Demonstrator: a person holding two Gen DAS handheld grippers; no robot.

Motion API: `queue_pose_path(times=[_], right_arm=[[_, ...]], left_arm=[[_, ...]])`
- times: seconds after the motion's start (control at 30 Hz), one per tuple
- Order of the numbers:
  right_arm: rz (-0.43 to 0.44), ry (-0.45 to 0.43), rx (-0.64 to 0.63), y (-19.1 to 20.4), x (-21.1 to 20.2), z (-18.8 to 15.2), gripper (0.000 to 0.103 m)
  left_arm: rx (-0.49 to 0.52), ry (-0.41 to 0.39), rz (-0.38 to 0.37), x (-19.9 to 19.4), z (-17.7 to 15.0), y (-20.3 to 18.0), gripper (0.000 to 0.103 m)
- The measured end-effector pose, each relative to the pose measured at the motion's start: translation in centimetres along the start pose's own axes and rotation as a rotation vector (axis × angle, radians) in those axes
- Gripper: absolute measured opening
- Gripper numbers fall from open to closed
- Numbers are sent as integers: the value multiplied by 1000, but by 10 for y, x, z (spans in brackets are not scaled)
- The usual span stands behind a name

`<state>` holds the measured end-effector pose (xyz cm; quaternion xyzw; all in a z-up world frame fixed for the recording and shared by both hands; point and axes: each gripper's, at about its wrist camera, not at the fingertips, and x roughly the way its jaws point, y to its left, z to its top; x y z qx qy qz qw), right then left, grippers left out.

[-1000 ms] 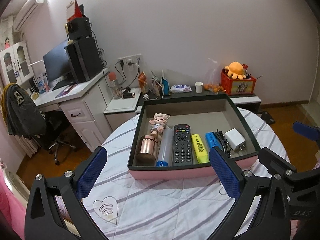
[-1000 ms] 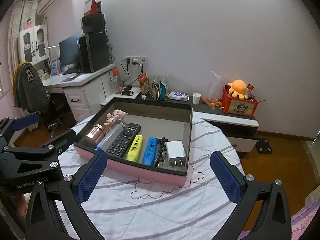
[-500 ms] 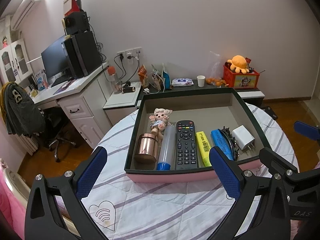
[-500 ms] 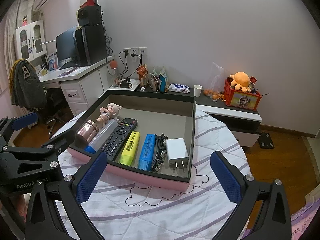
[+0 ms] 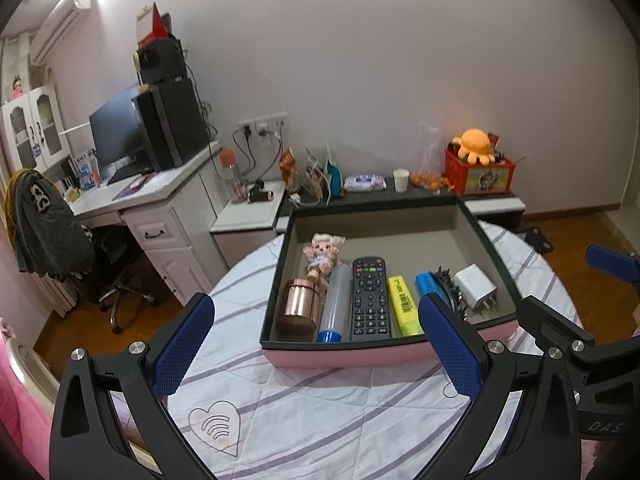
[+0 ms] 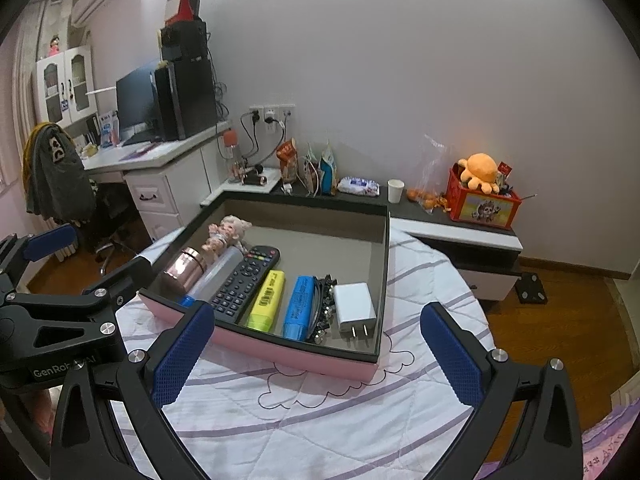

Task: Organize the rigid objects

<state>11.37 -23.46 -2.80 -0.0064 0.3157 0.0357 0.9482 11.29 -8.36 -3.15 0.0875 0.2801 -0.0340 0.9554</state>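
A pink box with a dark rim (image 5: 344, 354) (image 6: 296, 354) sits on the round table. In it lie in a row a copper jar (image 5: 299, 310), a clear tube with a blue cap (image 5: 334, 306), a black remote (image 5: 370, 300) (image 6: 244, 280), a yellow highlighter (image 5: 404, 300) (image 6: 267, 300), a blue highlighter (image 6: 299, 308), a dark hair clip (image 6: 323, 308) and a white charger (image 5: 476, 286) (image 6: 355, 312). A small doll (image 5: 322, 252) lies behind the jar. My left gripper (image 5: 316, 346) and right gripper (image 6: 316, 354) are both open and empty, held in front of the box.
The table has a white quilted cloth with purple stripes (image 5: 320, 412). Behind it stand a low dark shelf with snacks, a paper cup (image 5: 401, 180) and a red box with an orange plush (image 5: 478, 168). A white desk with a monitor (image 5: 120, 136) and a chair is at the left.
Both grippers have drawn back and risen slightly, so the box looks a bit farther and more from above. Both stay open. Nothing in the box has moved.
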Motion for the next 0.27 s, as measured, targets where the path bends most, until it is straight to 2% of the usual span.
queue_pose_path(times=[0.13, 0.27], right_arm=[[-2, -45, -9, 7, -23, 2, 103], [-18, -84, -23, 14, -43, 3, 103]], left_arm=[[5, -137, 32, -35, 0, 3, 103], [6, -161, 31, -54, 2, 6, 103]])
